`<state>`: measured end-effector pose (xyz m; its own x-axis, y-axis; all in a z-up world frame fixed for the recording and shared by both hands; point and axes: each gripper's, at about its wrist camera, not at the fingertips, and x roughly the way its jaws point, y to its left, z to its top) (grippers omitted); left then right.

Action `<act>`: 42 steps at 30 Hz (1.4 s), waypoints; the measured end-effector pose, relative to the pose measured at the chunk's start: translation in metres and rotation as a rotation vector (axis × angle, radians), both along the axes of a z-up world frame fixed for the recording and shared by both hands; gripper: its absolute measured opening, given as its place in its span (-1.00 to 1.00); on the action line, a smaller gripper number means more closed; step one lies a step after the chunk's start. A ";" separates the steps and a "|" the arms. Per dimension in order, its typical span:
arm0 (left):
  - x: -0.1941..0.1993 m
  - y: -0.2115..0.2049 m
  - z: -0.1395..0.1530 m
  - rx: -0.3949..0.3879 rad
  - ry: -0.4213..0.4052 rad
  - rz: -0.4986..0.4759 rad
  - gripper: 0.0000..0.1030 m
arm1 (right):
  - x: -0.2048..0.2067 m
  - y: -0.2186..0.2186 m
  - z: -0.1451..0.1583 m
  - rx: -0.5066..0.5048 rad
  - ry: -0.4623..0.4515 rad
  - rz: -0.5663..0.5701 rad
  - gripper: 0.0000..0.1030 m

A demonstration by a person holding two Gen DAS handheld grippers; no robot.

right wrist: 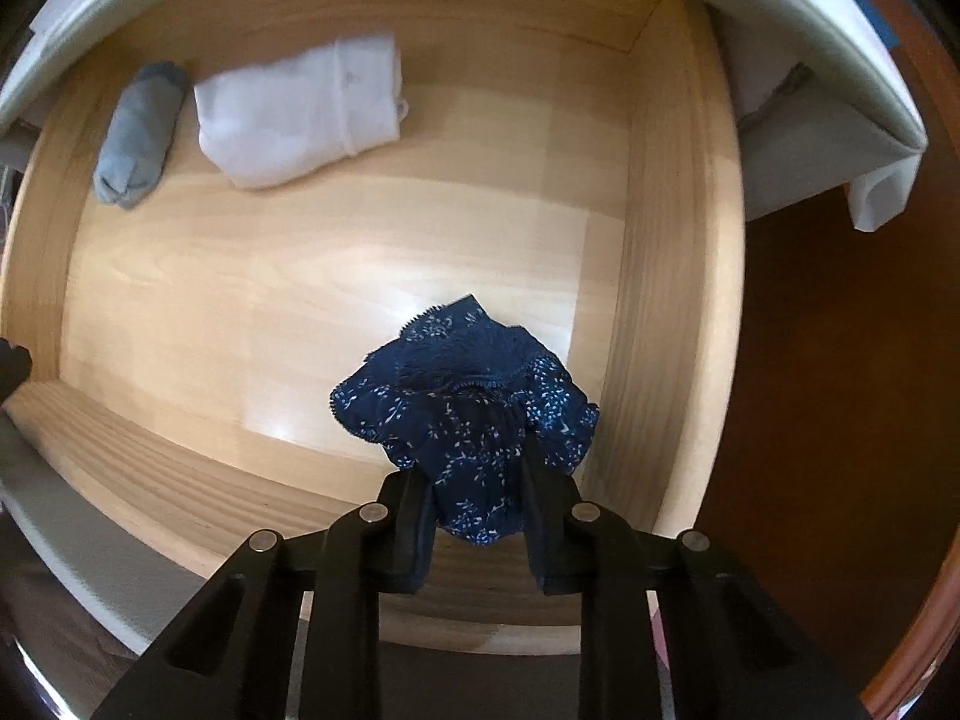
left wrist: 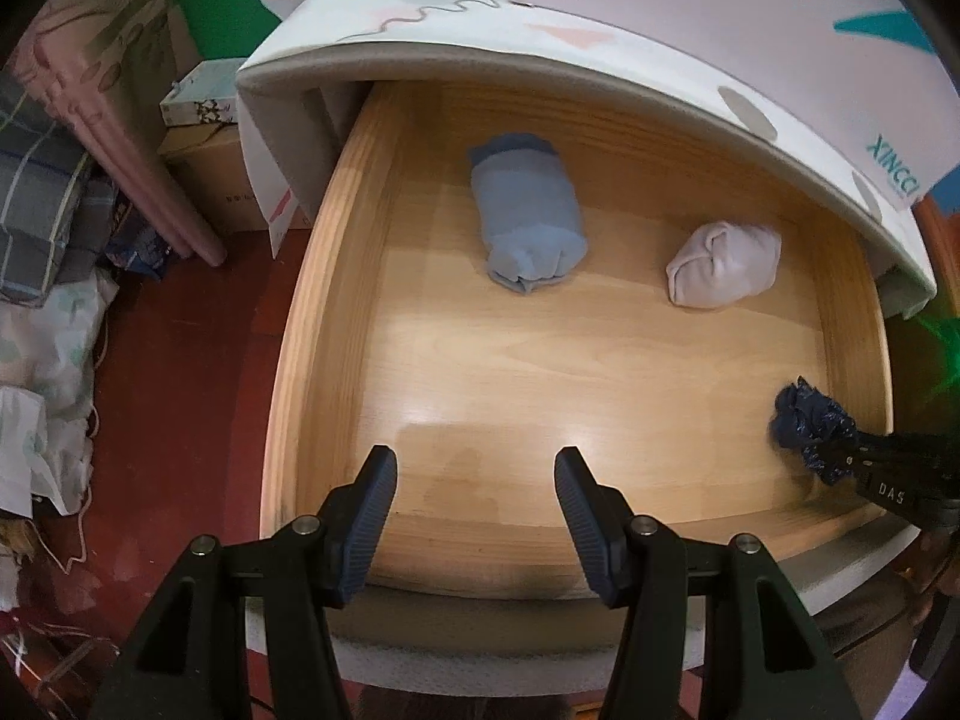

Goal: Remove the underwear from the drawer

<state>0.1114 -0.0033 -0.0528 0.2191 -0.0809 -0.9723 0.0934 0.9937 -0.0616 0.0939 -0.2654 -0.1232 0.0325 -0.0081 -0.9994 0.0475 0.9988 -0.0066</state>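
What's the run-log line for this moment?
left hand-held gripper: open, empty | right hand-held gripper: shut on navy floral underwear | drawer: open | left inside: blue roll, white roll

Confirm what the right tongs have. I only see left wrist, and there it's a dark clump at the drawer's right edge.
Observer: The right tongs are shut on navy underwear with a small white floral print and a lace edge.
Operator: Is it pinched at one edge?
Observer: No, mid-bundle; cloth bulges out past the fingertips and hangs behind them too.
Operator: The pale bundle near the back?
Observer: Right wrist shows it as a white folded garment with a seam line, lying right beside the blue roll.
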 end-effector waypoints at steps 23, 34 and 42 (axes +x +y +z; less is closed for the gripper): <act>-0.007 0.000 0.009 0.015 -0.069 -0.001 0.09 | -0.020 -0.013 0.022 0.002 -0.070 -0.052 -0.60; -0.010 -0.006 0.014 0.054 -0.115 -0.034 0.09 | -0.024 0.001 0.021 0.010 -0.111 -0.074 -0.60; -0.011 -0.007 0.013 0.067 -0.118 -0.039 0.09 | -0.028 0.002 0.027 0.028 -0.131 -0.080 -0.60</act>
<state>0.1006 -0.0105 -0.0395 0.3299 -0.0277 -0.9436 0.1347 0.9907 0.0180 0.0655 -0.2630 -0.0960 0.1631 0.0119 -0.9865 0.1254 0.9916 0.0327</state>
